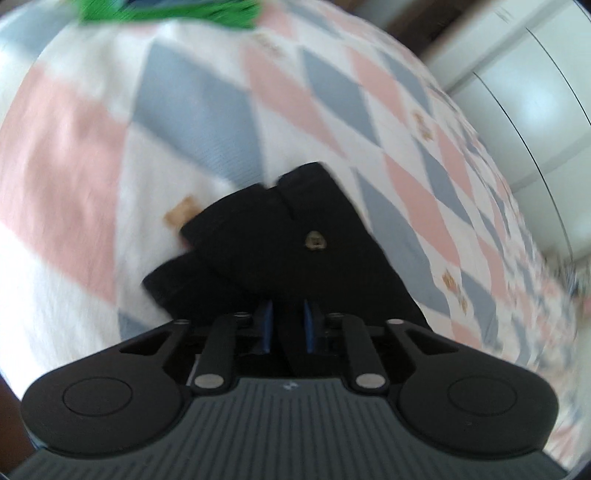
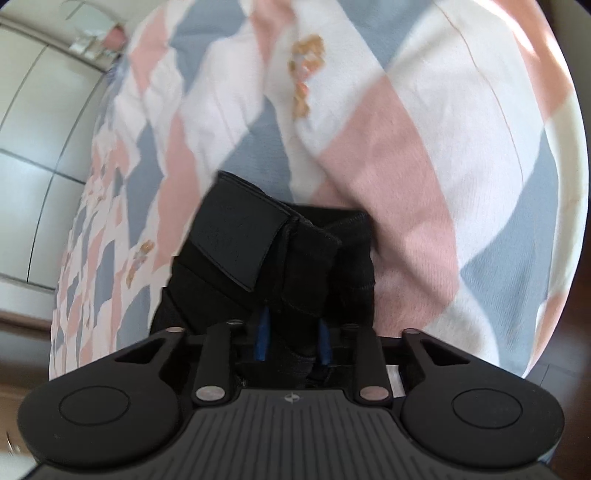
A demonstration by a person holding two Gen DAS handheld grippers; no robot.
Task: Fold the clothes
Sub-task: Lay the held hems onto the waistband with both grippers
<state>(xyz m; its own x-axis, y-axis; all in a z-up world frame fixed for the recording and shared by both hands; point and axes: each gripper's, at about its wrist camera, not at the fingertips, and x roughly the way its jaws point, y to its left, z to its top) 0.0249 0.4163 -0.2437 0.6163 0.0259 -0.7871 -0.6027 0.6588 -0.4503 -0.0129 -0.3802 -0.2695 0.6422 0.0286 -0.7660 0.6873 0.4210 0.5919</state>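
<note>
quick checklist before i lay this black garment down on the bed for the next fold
1. Left hand-held gripper clamped on the black garment: ok, cloth sits between the blue pads.
2. Right hand-held gripper clamped on the garment: ok.
3. Garment spread flat between the grippers: cannot tell, each view shows only a bunched end.
4. Patterned quilt beneath is bare for laying down: ok near the left gripper; a green item lies at the far edge.
5. Quilt smooth: not ok, right view shows a raised fold.
</note>
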